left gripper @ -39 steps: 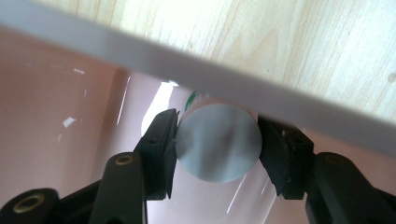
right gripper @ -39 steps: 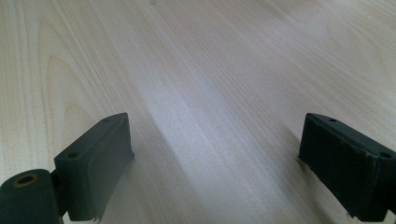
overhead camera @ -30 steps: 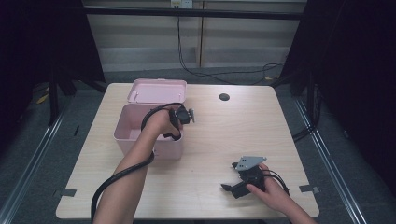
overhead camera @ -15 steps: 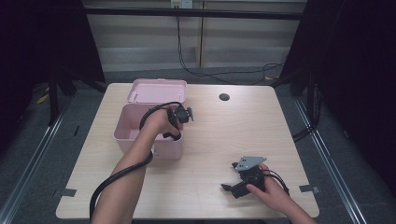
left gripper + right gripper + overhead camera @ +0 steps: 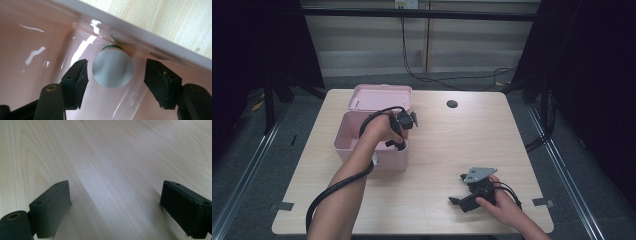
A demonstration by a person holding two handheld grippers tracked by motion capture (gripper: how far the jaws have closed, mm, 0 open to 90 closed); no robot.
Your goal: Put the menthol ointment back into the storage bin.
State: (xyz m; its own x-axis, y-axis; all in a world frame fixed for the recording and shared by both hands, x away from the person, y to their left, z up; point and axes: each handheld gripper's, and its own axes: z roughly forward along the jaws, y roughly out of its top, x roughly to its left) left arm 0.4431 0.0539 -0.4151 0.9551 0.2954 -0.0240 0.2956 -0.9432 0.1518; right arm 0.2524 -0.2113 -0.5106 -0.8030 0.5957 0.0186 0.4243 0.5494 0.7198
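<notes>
A pink plastic box [image 5: 354, 145] with its lid laid back stands at the table's left. My left gripper [image 5: 394, 145] points down into it near the right wall. In the left gripper view a white round-topped bottle with a green band [image 5: 111, 68] stands upright inside the box [image 5: 37, 45], between my open jaws, which do not touch it. My right gripper [image 5: 458, 198] rests low over the wooden table [image 5: 105, 157] near the front right, open, with bare wood between its jaws.
A small dark round hole [image 5: 452, 104] sits in the table [image 5: 492, 135] toward the back. The left gripper's black cable [image 5: 337, 187] loops beside the forearm. Dark floor and metal rails surround the table.
The left gripper has edged slightly deeper into the box. The right hand and its gripper have not moved.
</notes>
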